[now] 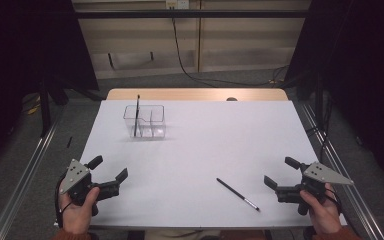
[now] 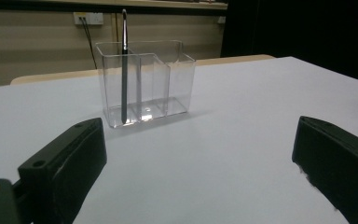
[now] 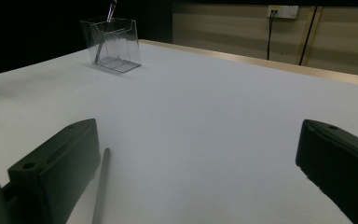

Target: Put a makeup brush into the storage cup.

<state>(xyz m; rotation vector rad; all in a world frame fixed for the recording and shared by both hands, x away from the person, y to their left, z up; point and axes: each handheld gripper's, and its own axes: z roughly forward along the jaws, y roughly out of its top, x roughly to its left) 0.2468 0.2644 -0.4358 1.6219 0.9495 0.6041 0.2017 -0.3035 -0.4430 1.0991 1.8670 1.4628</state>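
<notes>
A clear plastic organiser (image 1: 145,121) (image 2: 147,86) (image 3: 112,43) with several compartments stands on the white table (image 1: 205,150) at the back left. One dark brush (image 1: 137,116) (image 2: 124,65) stands upright in its left compartment. A second dark brush (image 1: 237,194) (image 3: 100,186) lies flat near the front edge, just left of my right gripper (image 1: 280,175) (image 3: 196,175), which is open and empty. My left gripper (image 1: 111,169) (image 2: 198,172) rests at the front left, open and empty, pointing toward the organiser.
The wooden table edge (image 1: 195,94) runs along the back. Metal rails (image 1: 25,175) flank the table on both sides. A black cable (image 1: 185,65) hangs from a wall socket behind.
</notes>
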